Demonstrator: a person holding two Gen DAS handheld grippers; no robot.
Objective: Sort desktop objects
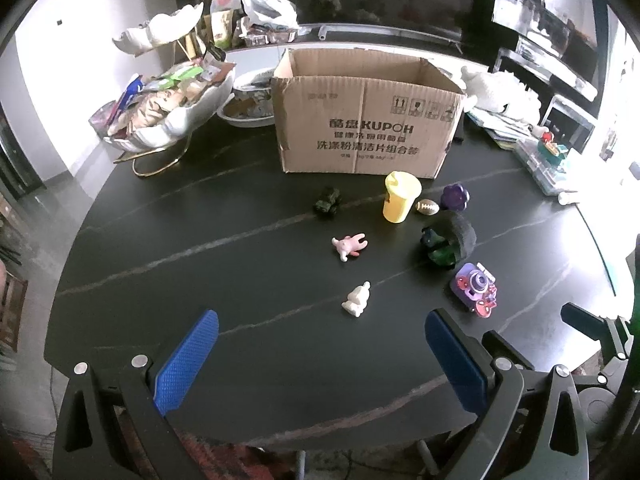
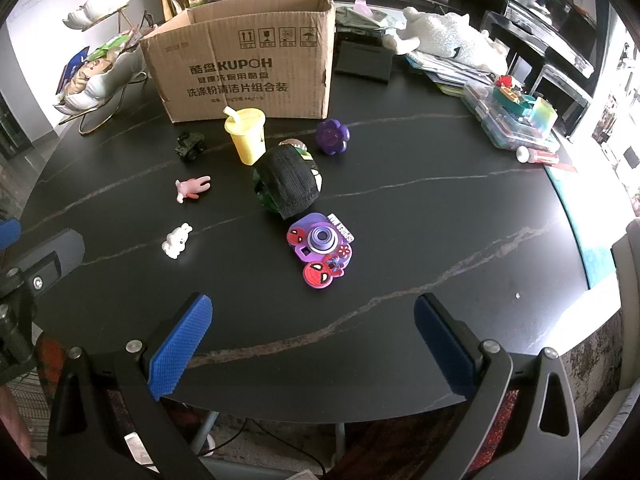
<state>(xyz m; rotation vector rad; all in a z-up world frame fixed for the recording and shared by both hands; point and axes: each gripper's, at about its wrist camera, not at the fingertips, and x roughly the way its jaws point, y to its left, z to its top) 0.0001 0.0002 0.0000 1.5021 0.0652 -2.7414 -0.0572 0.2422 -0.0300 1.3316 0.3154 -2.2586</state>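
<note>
Both sets of jaws spread wide, gripping nothing, above the tabletop [image 2: 440, 200] edge. Toys lie loose in front of the cardboard box [image 2: 248, 56]: white bunny [image 2: 177, 241], pink figure [image 2: 191, 187], yellow cup [image 2: 246, 134], purple camera [image 2: 320, 249]. Risks: tiny figures squirting out, cup tipping

Ahead of the claws are counted one cardboard box [image 2: 248, 64], one yellow cup [image 2: 246, 134], two small animal figures [image 2: 192, 188] [image 2: 177, 241], one toy truck [image 2: 191, 145], one purple flower [image 2: 332, 136], one toy camera [image 2: 322, 249], one toy football [image 1: 427, 207].
</note>
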